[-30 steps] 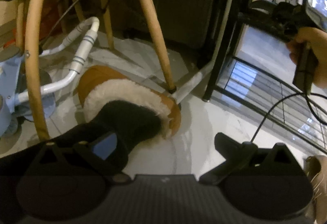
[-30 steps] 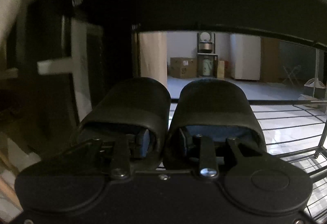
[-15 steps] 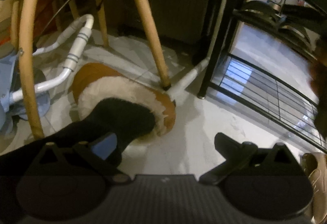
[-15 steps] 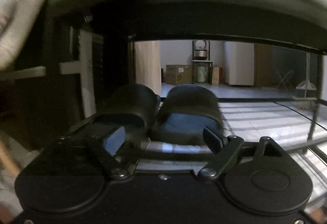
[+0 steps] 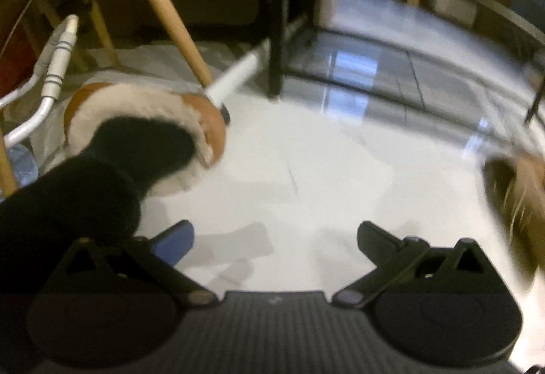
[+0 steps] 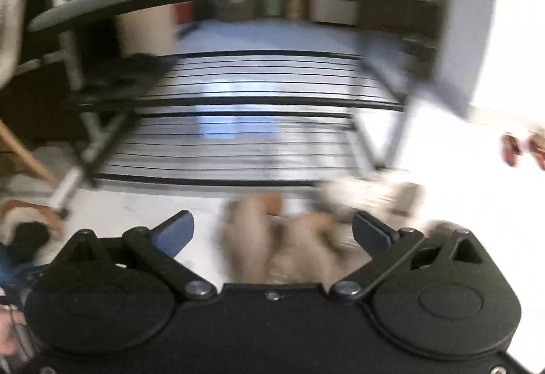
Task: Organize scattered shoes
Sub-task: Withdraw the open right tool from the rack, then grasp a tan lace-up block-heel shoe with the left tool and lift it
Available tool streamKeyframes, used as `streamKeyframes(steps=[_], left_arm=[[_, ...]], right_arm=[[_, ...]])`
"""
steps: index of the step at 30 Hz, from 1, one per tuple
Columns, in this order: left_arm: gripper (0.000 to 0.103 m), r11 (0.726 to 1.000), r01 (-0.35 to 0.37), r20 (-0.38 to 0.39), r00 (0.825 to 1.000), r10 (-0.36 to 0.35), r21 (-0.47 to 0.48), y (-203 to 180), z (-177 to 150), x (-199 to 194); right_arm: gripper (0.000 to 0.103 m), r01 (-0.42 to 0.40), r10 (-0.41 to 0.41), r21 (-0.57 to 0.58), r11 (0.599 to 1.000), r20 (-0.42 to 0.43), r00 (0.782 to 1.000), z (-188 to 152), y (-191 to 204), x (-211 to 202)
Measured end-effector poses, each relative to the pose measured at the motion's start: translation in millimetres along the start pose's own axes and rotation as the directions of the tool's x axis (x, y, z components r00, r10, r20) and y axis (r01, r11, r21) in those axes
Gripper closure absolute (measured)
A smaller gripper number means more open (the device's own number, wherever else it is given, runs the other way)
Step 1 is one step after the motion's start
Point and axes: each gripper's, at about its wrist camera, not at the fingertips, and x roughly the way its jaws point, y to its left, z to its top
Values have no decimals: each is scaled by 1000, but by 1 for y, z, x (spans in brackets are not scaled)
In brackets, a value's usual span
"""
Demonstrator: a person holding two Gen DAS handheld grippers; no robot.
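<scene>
Left wrist: slipper [image 5: 143, 121] lies upper-left of left tool [image 5: 276, 237].

At left of my left wrist view a tan fur-lined slipper [image 5: 143, 121] lies on the white floor, a black-socked foot inside it. A blurred tan shoe [image 5: 517, 200] sits at the right edge. Low in my right view, blurred beige shoes [image 6: 289, 237] lie before the wire shoe rack [image 6: 238, 108].
</scene>
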Motion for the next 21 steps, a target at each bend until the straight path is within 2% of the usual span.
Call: streamKeyframes(steps=[3,7,11,14,16,17,18,19,21], left_arm=[[1,999,-8,-4,1000,8,47,-25,-7,-8],[1,998,12,-12,1000,-11,60,-60,-10,-20],[1,986,37,0,999,-38,160,-104,-9,-29],[1,980,77,0,997,-78,184,-134,-8,-33],[1,976,145,-16,989,-144,165,-151,-10,-30],[1,971,179,-24,984,-178,155,-160,-11,-28],[1,955,268,-35,964,-265,129,-167,-13,-25],[1,919,382,-57,924,-378,100,-172,-13,-20],[1,883,467,-85,883,-462,46,-185,-15,-14]], right_arm=[[1,-24,24,55,998,4,1000,-5,-27,-10],[1,-76,75,52,996,19,997,-12,-38,-24],[1,-139,134,119,983,44,990,-13,-52,-45],[0,-197,183,229,953,83,980,-13,-75,-64],[0,-243,213,312,918,128,969,-10,-95,-74],[0,-252,216,327,911,142,966,-11,-99,-77],[0,-275,219,368,888,187,958,-10,-108,-84],[0,-291,218,390,874,220,951,-9,-114,-89],[0,-317,213,424,848,275,937,-8,-124,-95]])
